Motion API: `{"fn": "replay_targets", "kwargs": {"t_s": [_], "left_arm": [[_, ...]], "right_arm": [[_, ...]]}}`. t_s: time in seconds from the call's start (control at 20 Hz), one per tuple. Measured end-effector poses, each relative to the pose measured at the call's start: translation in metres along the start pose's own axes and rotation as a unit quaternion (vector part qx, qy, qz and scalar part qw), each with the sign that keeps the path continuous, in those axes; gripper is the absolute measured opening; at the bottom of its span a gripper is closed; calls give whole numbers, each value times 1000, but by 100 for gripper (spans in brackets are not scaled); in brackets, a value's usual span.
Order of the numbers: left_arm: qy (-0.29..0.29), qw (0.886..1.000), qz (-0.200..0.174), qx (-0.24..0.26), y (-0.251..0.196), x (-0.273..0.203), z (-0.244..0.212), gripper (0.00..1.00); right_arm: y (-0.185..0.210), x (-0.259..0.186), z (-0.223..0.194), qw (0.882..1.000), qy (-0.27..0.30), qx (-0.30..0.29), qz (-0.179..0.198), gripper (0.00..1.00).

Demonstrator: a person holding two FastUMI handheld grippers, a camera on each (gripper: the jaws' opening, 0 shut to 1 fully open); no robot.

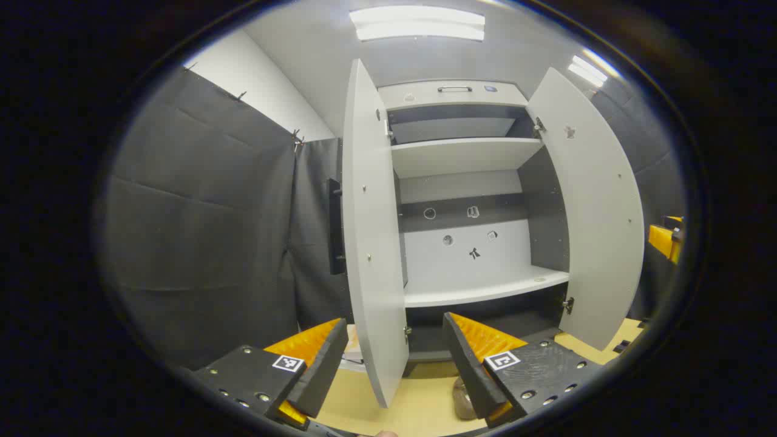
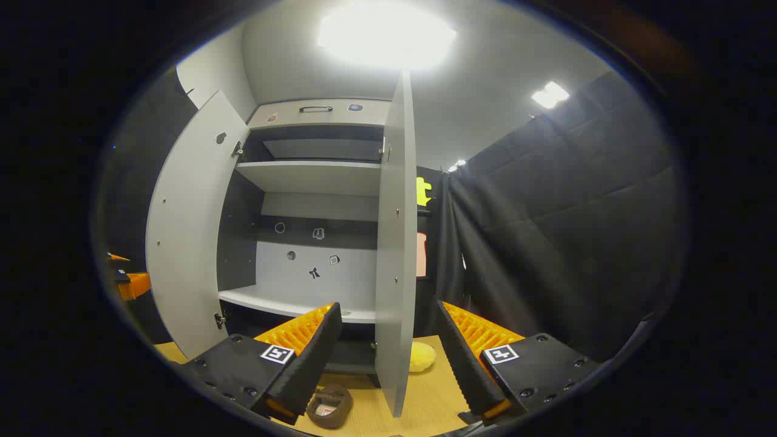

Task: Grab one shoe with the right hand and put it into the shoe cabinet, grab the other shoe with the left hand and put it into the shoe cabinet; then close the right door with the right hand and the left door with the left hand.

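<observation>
Both my left gripper (image 1: 394, 364) and right gripper (image 2: 388, 358) stand open and empty before the open cabinet (image 1: 467, 158); the brown shoe (image 2: 329, 405) looks light and soft, best pinched at its rim.

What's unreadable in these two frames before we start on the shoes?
- Brown shoe, right gripper view: its near end is hidden by the right gripper.
- Second shoe, left gripper view: mostly behind a finger of the left gripper.
- Shoe cabinet bottom compartment: dark, partly behind the fingers; contents unclear.
</observation>
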State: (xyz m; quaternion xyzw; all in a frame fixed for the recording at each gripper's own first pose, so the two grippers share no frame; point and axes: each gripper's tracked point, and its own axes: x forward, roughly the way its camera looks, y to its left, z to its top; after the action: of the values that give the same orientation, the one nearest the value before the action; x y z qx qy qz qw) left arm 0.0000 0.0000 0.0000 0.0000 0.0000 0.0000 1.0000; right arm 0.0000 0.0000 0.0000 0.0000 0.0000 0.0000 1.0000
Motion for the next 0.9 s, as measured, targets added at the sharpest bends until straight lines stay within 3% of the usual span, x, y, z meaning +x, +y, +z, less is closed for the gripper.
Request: {"fn": "replay_targets", "kwargs": {"t_s": [0.35, 0.45, 0.9], "left_arm": [[-10, 1000, 1, 10, 3, -4, 8, 84], [-11, 1000, -1, 9, 4, -4, 8, 99], [-11, 1000, -11, 9, 5, -6, 12, 99]], "right_arm": [[3, -3, -2, 1000, 0, 4, 1, 98], [4, -3, -2, 1000, 2, 7, 1, 98], [15, -8, -1, 1000, 6, 18, 10, 98]]}}
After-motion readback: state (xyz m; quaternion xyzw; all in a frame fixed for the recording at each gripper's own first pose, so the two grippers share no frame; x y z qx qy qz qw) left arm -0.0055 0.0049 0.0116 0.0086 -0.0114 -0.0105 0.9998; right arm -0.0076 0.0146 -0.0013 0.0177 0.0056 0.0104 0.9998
